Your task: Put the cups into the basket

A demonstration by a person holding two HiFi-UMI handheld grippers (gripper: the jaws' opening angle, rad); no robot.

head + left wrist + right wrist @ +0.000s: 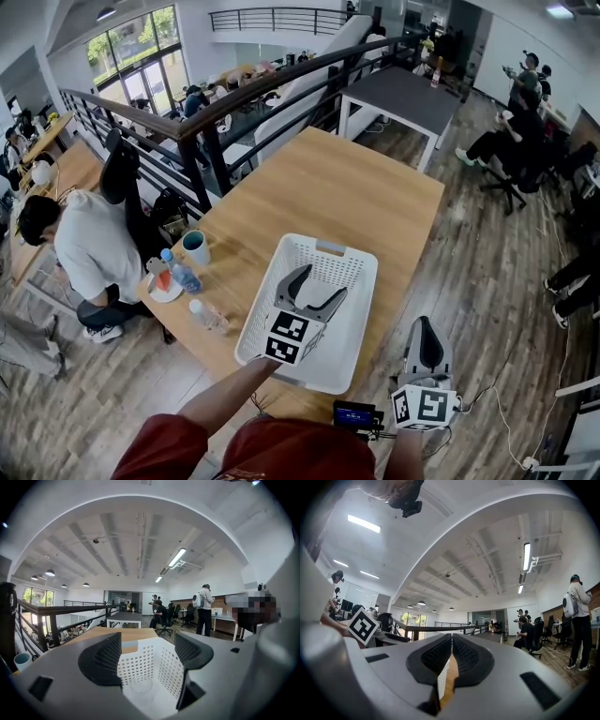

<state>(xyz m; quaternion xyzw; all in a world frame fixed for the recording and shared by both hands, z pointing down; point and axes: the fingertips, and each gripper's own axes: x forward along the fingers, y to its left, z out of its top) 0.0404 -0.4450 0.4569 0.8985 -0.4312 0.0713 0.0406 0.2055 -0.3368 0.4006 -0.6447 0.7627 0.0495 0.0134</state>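
Observation:
A white perforated basket (pixel 351 321) stands on the wooden table (pixel 328 187) near its front edge. My left gripper (pixel 314 292) hangs over the basket with its jaws wide apart and nothing between them. In the left gripper view the left gripper (pixel 147 649) looks down at a clear cup (pixel 140 685) standing on the basket's (pixel 165 666) floor. A teal-and-white cup (pixel 195 247) stands at the table's left edge, also seen as the teal cup (pixel 21 660). My right gripper (pixel 427 349) is to the right of the basket, off the table's edge, its jaws (pixel 451 656) pressed together on nothing.
Beside the teal cup lie a blue-capped bottle (pixel 179 272), a small plate (pixel 165 286) with something orange, and a clear plastic bottle (pixel 210 318). A black railing (pixel 202 159) runs along the table's left side. A person (pixel 89 253) sits beyond it.

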